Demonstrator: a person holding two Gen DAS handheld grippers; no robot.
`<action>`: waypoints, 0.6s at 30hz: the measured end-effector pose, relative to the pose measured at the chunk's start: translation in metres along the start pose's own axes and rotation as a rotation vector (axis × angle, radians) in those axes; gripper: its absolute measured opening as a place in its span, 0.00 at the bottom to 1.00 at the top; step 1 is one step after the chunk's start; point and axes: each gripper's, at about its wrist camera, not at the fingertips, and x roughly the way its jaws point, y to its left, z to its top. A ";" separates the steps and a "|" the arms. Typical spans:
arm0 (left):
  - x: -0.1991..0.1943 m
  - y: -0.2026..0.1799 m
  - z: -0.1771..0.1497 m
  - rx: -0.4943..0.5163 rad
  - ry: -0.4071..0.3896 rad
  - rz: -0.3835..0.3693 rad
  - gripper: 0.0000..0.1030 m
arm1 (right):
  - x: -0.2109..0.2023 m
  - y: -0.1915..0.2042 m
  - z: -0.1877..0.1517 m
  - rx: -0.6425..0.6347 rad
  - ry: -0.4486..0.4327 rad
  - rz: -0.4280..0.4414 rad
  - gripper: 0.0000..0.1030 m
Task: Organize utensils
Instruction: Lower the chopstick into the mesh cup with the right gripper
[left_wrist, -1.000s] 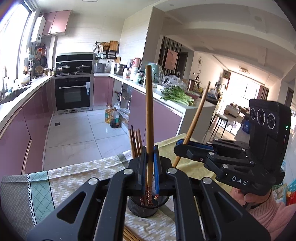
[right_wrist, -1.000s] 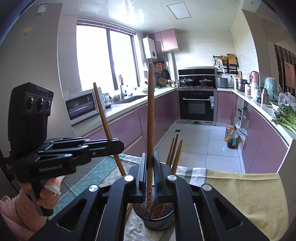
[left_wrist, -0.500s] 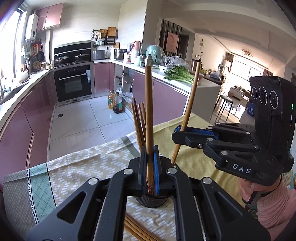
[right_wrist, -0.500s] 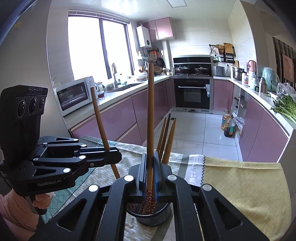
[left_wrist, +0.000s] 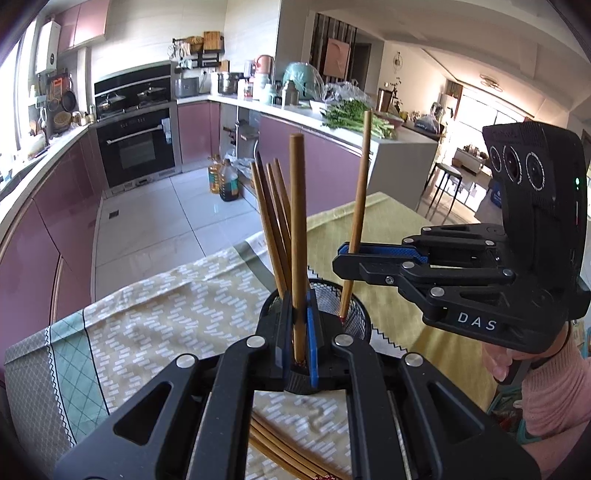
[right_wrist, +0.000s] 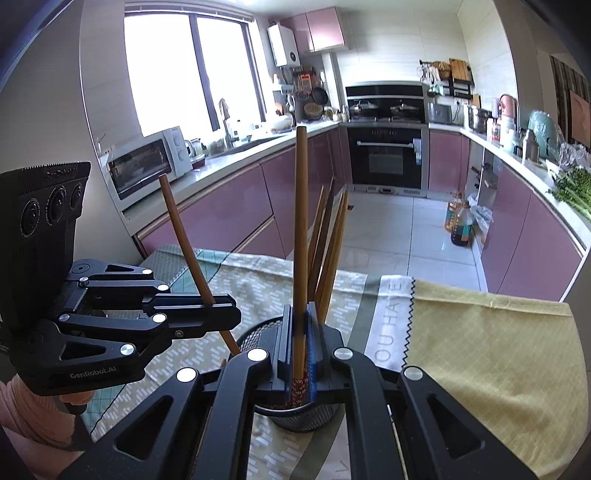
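Note:
My left gripper (left_wrist: 298, 317) is shut on an upright wooden chopstick (left_wrist: 297, 221), directly over a black mesh cup (left_wrist: 356, 314). Several chopsticks (left_wrist: 273, 221) stand in that cup. To the right, my right gripper (left_wrist: 347, 258) is shut on a second chopstick (left_wrist: 360, 192), whose lower end dips inside the cup. In the right wrist view, the right gripper (right_wrist: 300, 332) clamps its chopstick (right_wrist: 301, 221) above the cup (right_wrist: 295, 417). The left gripper (right_wrist: 221, 317) holds a tilted chopstick (right_wrist: 184, 240) whose tip reaches the cup's rim.
The cup stands on a patterned cloth (left_wrist: 166, 314) beside a yellow cloth (right_wrist: 498, 350). Loose chopsticks (left_wrist: 280, 450) lie on the cloth near me. A hand in a pink sleeve (left_wrist: 546, 387) holds the right gripper. Purple kitchen cabinets (right_wrist: 221, 221) lie beyond the table edge.
Both grippers have sunk toward the cup and tipped further downward, each still clamping its chopstick. The chopsticks' lower ends now reach into the cup.

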 end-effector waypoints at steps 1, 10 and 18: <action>0.003 0.001 -0.001 -0.004 0.008 -0.002 0.07 | 0.003 -0.001 -0.001 0.002 0.011 0.008 0.06; 0.019 0.012 0.003 -0.036 0.033 -0.009 0.07 | 0.020 -0.009 -0.003 0.034 0.054 0.014 0.06; 0.033 0.019 0.008 -0.069 0.045 -0.004 0.08 | 0.028 -0.015 -0.002 0.062 0.055 0.008 0.06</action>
